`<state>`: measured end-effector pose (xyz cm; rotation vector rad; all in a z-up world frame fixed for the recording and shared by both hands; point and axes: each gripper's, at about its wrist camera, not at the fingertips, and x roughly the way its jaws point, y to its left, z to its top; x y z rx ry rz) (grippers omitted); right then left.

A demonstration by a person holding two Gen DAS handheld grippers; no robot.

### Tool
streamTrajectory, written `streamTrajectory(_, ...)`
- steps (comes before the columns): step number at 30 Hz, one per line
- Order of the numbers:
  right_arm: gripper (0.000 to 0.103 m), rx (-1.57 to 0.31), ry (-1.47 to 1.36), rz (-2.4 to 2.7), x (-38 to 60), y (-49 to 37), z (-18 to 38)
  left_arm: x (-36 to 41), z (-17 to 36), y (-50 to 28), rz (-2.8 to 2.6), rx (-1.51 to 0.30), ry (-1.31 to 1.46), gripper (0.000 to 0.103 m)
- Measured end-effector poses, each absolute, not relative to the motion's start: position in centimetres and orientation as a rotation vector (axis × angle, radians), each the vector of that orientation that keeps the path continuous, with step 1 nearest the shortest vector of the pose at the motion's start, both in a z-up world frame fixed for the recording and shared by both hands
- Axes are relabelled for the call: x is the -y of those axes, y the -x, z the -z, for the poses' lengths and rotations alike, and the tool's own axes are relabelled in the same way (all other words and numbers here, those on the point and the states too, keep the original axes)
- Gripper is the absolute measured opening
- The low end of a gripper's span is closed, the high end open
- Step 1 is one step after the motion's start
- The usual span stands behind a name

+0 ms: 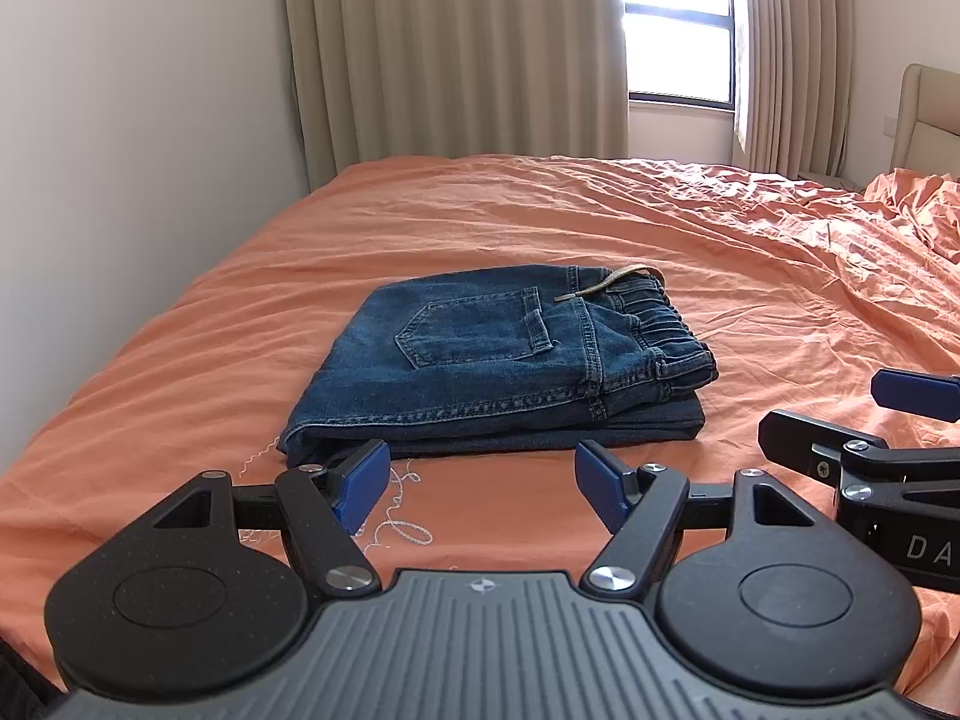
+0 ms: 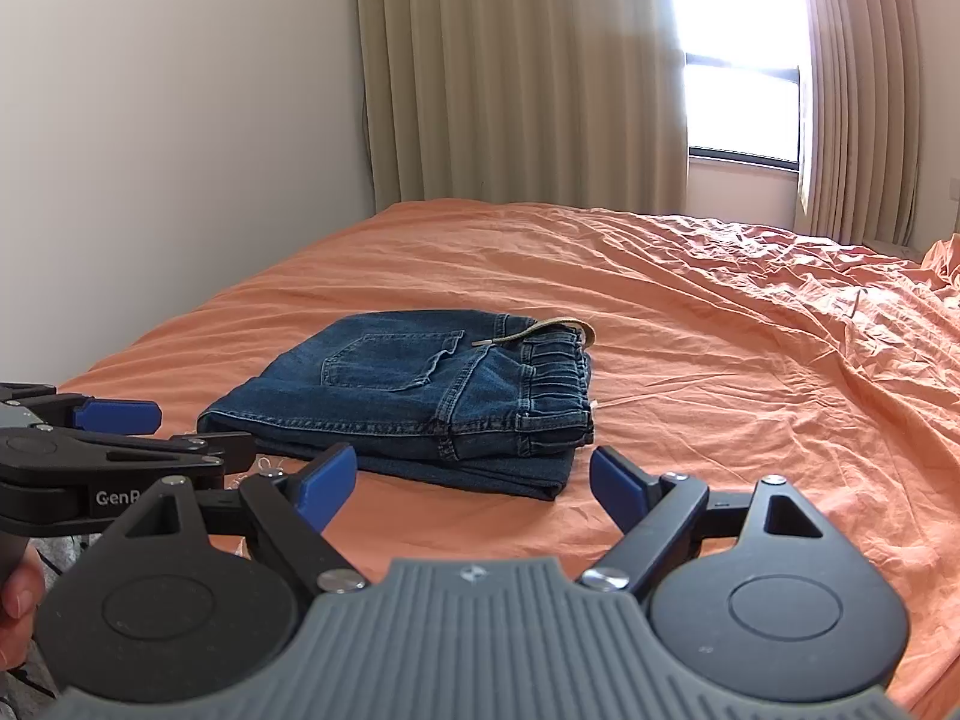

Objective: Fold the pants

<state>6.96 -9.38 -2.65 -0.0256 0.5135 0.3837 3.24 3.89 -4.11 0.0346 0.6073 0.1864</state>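
The left gripper (image 1: pixel 480 483) hovers low over the near edge of the bed (image 1: pixel 750 276), and its 2 blue pads stand wide apart with nothing between them, so it is released. Straight ahead of it, just beyond the pads, lie the pants (image 1: pixel 480 372), blue jeans already folded into a compact bundle that rests flat on the orange sheet. The folded edge is at the left end and the elastic waistband (image 1: pixel 660 324) with its beige drawstring (image 1: pixel 606 285) is at the right end, so the long axis of the bundle runs across the view, from left to right, not away from the gripper. The near edge of the bundle is close to both pads of this gripper. The right gripper (image 2: pixel 474 489) is just beside the left one, also released and empty. In its own view the pants (image 2: pixel 414 396) lie ahead and slightly to the left, with the waistband corner nearest to it. I judge that the left gripper is a little nearer to the folded end and the right one to the waistband end, and that the folding looks nearly complete or complete.
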Motion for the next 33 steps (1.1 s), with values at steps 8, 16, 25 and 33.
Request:
streamTrajectory(8, 0.081, -0.513, 0.027, -0.388, 9.39, -6.90, 2.66, -3.85, 4.05, -3.27, -0.184, -0.605, -0.034, 0.083)
streamTrajectory(16, 0.081, -0.515, 0.021, -0.388, 9.46, -6.93, 2.47, -4.07, 3.85, -3.39, -0.171, -0.603, -0.038, 0.083)
streamTrajectory(25, 0.081, -0.515, 0.014, -0.390, 9.51, -6.94, 2.31, -4.60, 3.61, -3.35, -0.167, -0.598, -0.037, 0.083)
streamTrajectory(33, 0.081, -0.516, 0.010, -0.391, 9.63, -6.87, 2.19, -4.53, 3.45, -3.32, -0.164, -0.600, -0.049, 0.083)
